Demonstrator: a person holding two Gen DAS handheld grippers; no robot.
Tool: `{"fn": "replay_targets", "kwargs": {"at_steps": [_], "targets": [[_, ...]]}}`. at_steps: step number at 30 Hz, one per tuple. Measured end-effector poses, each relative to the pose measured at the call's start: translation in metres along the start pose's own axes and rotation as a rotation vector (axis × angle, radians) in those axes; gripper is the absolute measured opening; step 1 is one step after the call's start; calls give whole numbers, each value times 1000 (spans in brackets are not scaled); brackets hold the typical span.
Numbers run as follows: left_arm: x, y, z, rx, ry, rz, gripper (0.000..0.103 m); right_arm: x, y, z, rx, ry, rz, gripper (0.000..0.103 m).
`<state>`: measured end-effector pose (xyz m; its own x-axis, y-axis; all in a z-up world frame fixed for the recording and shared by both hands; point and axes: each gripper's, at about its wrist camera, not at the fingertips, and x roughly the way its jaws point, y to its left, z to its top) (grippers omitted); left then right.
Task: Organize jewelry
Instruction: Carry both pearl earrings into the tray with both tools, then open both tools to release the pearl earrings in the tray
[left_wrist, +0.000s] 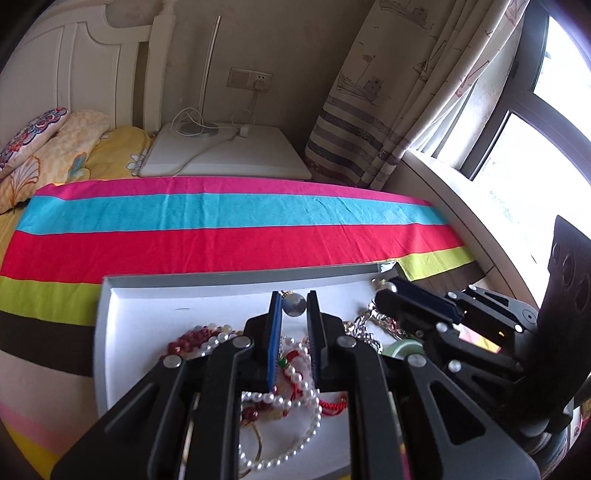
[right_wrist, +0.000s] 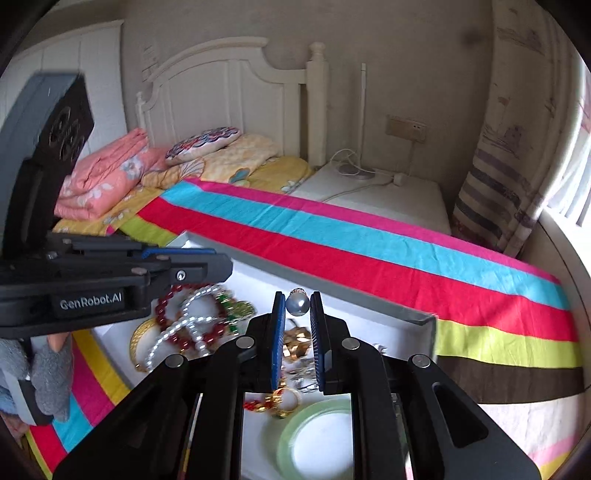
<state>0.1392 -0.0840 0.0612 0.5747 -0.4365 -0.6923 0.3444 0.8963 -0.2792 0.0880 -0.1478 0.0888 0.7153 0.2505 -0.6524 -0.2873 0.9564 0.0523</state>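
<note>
My two grippers, left and right, fingers slightly parted, empty, over one white jewelry tray; "GenRobot.AI" legible.

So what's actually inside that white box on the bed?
The white box holds a pearl necklace, dark red beads, a grey pearl pendant, gold chains and a green bangle. The grippers cover part of the pile, so anything beneath them can't be seen.

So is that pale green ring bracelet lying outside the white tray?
No, the pale green ring bracelet lies on the floor of the white tray, near the gold jewelry.
</note>
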Motion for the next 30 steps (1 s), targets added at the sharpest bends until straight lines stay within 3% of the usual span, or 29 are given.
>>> {"fn": "replay_targets", "kwargs": {"at_steps": [8,16,17,19,21,22,25,28,30], "targets": [[38,3,-1,-53,43,-23,13,25,-22,-4,45,57,3,14],[46,5,0,-67,55,1,14,25,-27,-2,78,44,21,14],[46,6,1,-76,53,7,18,24,-28,-1,87,40,23,15],[40,7,1,-91,37,30,52,20,-33,0,118,29,20,22],[26,9,1,-87,-14,72,68,11,-39,1,162,7,20,47],[17,8,1,-78,-44,96,74,3,-42,2,179,-18,24,63],[-13,5,2,-57,-123,174,91,-22,-45,8,196,-74,22,67],[-53,-7,-1,1,-240,271,100,-54,-39,11,183,-126,-11,81],[-84,-15,-7,33,-325,335,101,-78,-29,10,147,-172,-47,86]]}}
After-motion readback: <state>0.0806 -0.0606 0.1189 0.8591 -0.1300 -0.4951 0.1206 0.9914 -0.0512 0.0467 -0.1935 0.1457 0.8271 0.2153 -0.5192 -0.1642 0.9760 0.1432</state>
